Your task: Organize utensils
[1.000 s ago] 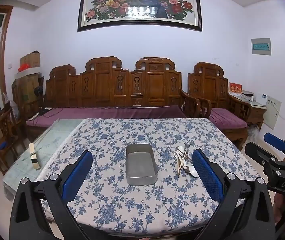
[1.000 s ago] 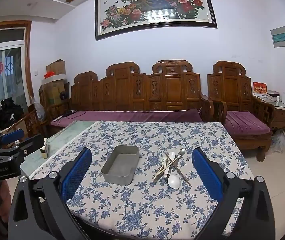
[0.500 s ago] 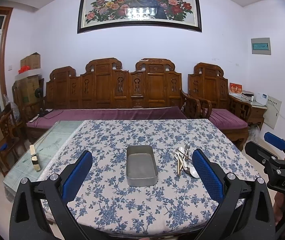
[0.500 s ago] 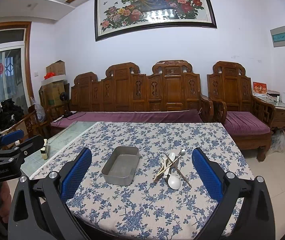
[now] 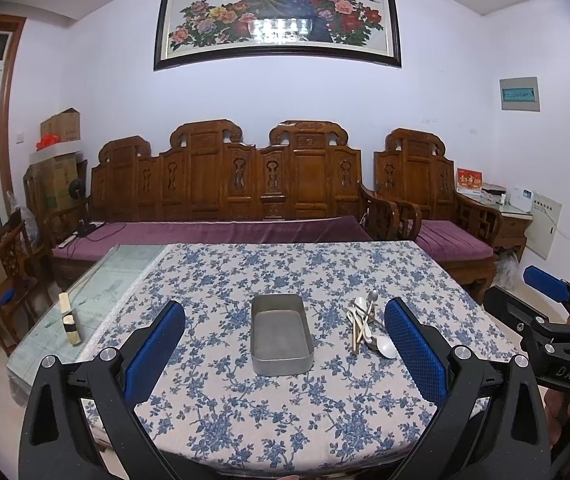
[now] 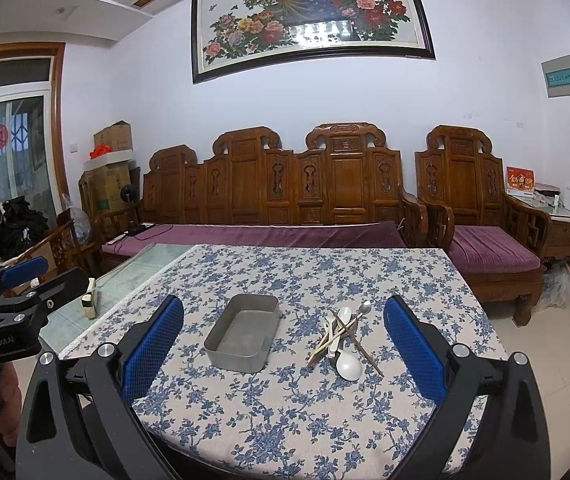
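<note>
An empty grey metal tray (image 5: 281, 332) (image 6: 243, 332) lies near the middle of the floral tablecloth (image 5: 245, 400) (image 6: 285, 400). Just right of it sits a loose pile of utensils (image 5: 367, 326) (image 6: 343, 340): white spoons, a metal spoon and wooden chopsticks. My left gripper (image 5: 285, 344) hangs open above the table's near edge, nothing between its blue pads. My right gripper (image 6: 285, 344) is open too, also short of the tray and pile. Each gripper appears at the edge of the other's view, the right gripper (image 5: 549, 312) and the left gripper (image 6: 17, 284).
A small cream and black block (image 5: 69, 322) (image 6: 91, 300) stands on the bare glass strip left of the cloth. A carved wooden bench (image 5: 225, 200) with purple cushions and an armchair (image 5: 441, 208) stand behind the table. Boxes (image 5: 59, 160) are stacked at the far left.
Both wrist views have crept slightly closer to the table and a little higher. The tray and utensil pile have not moved. Both grippers stay open.
</note>
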A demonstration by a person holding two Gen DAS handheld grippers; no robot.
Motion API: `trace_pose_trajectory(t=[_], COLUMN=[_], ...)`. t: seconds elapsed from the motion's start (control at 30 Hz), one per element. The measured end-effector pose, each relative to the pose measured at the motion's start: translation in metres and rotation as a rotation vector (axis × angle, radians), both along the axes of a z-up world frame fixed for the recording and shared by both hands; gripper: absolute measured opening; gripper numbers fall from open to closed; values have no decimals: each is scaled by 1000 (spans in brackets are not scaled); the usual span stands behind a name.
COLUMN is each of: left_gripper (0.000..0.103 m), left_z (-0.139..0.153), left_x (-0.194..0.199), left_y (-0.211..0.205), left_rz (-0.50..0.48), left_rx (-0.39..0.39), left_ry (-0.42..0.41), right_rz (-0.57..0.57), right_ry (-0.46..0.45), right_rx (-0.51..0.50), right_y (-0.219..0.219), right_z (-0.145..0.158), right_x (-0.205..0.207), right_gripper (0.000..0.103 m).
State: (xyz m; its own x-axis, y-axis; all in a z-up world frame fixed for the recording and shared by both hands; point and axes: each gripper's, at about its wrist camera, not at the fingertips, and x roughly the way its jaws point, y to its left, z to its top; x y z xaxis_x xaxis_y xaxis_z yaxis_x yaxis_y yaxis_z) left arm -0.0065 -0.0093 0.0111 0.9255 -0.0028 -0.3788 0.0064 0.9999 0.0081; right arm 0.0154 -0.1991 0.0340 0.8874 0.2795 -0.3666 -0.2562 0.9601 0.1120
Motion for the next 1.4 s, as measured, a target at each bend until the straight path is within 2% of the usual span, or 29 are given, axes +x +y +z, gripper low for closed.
trace_pose_trajectory(t=[1.4], left_gripper=[97], left_z=[-4], left_x=[-1], left_y=[-7], left_rz=[-16], left_rx=[3], left_ry=[14], right_rz=[0], right_ry=[3], right_rx=[6], right_y=[2], right_z=[-2], right_x=[0], right_gripper=[101])
